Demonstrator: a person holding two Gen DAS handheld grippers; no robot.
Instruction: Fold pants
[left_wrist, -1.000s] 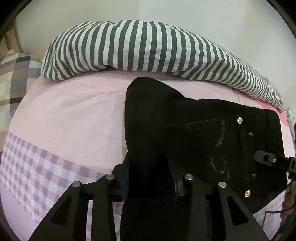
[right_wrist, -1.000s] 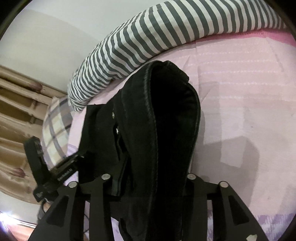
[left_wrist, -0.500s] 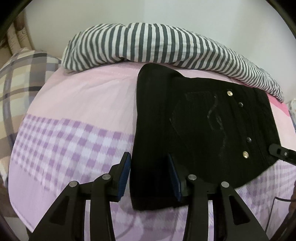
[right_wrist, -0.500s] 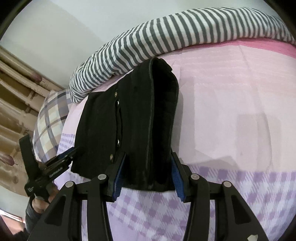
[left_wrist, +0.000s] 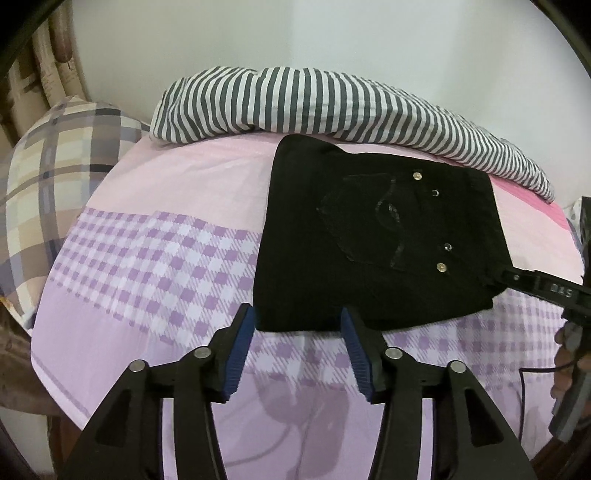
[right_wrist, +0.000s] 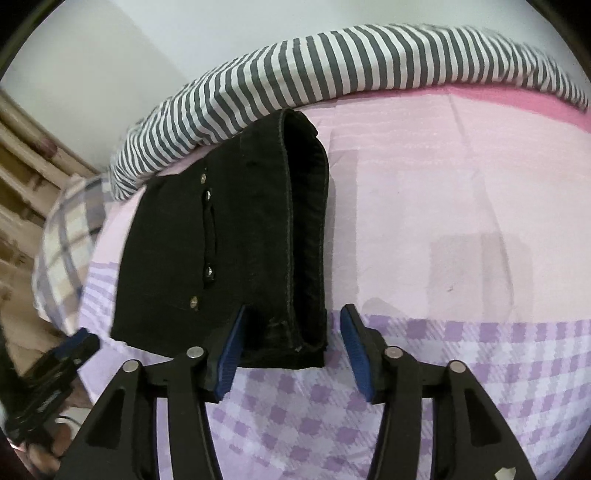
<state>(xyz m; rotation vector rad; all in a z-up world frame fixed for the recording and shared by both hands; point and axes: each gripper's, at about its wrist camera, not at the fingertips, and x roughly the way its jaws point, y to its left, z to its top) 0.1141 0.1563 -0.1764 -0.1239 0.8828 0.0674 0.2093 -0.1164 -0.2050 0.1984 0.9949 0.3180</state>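
Observation:
The black pants (left_wrist: 376, 236) lie folded in a flat packet on the bed, back pocket and rivets facing up. My left gripper (left_wrist: 298, 317) hovers at the packet's near left corner, its jaws opening; the cloth edge lies between the blue pads, which do not press on it. In the right wrist view the pants (right_wrist: 240, 258) show their rolled fold edge. My right gripper (right_wrist: 293, 317) straddles that edge's near end, jaws opening, the right pad clear of the cloth. Each gripper also shows in the other's view: the right gripper (left_wrist: 535, 288) and the left gripper (right_wrist: 62, 358).
The pants lie on a pink and purple-checked bed sheet (left_wrist: 159, 258). A grey-and-white striped duvet (left_wrist: 332, 103) is bunched along the far edge against the wall. A plaid pillow (left_wrist: 48, 184) lies at the left, with curtains behind it. A thin black cable (left_wrist: 532, 373) hangs at the right.
Both grippers let go of the raised pants fold, which now lies flat on the bed. The left gripper pulled back toward the bed's near edge; both sets of jaws widened.

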